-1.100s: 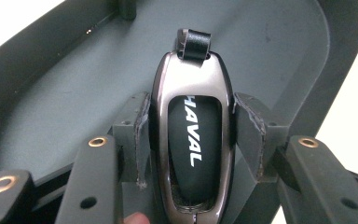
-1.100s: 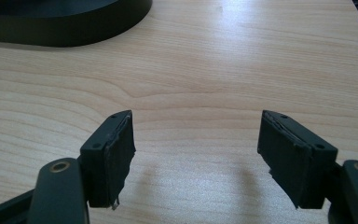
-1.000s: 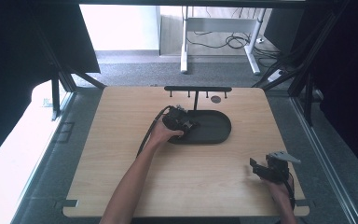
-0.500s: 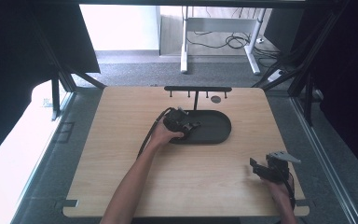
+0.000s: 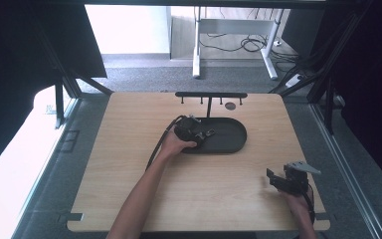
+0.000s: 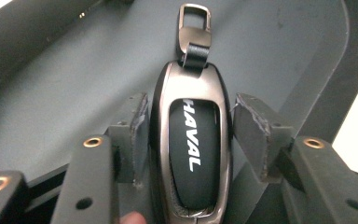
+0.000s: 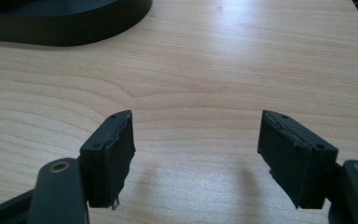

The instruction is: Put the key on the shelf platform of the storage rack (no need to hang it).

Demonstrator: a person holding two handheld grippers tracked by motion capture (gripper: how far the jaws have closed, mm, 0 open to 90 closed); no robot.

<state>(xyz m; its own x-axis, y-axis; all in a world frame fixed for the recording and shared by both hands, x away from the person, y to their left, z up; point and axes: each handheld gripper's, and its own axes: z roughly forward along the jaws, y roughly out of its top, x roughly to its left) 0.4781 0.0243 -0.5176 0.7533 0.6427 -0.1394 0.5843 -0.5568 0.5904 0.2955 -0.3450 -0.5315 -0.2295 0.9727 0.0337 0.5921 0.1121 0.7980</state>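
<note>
A: Entry, high view, left side first. What is at the left of the light wooden tabletop [image 5: 129, 164]?

B: A bare forearm enters from 6 o'clock and runs up toward 12. Its hand [image 5: 175, 145] holds the left gripper [image 5: 205, 133] at the 9 o'clock end of the flat black oval tray [image 5: 231, 135], near the table's centre. A black cable trails from the gripper back toward 7 o'clock.

A: Jaw state, left?

B: From the left gripper view: jaws part-way closed, one pad on each long side of a dark bronze metal-cased car key fob with a black insert lettered HAVAL [image 6: 194, 147]. The left pad [image 6: 133, 133] touches the fob's edge; whether the right pad [image 6: 254, 133] touches cannot be told. The fob lies over the tray floor, and its strap and metal clip point to 12 o'clock in that view. I cannot tell whether it is lifted.

A: Behind the tray?

B: At 12 o'clock of it, a black T-shaped hook rack [image 5: 210, 95] stands upright. A small dark round disc [image 5: 230, 105] lies just beside its post.

A: Right side?

B: The right gripper [image 5: 274, 178] sits near the table's 4 o'clock corner, well apart from the tray, held from below. In the right gripper view its jaws stand wide over bare wood, nothing between them; the tray's rim [image 7: 65, 28] shows at 11 o'clock.
</note>
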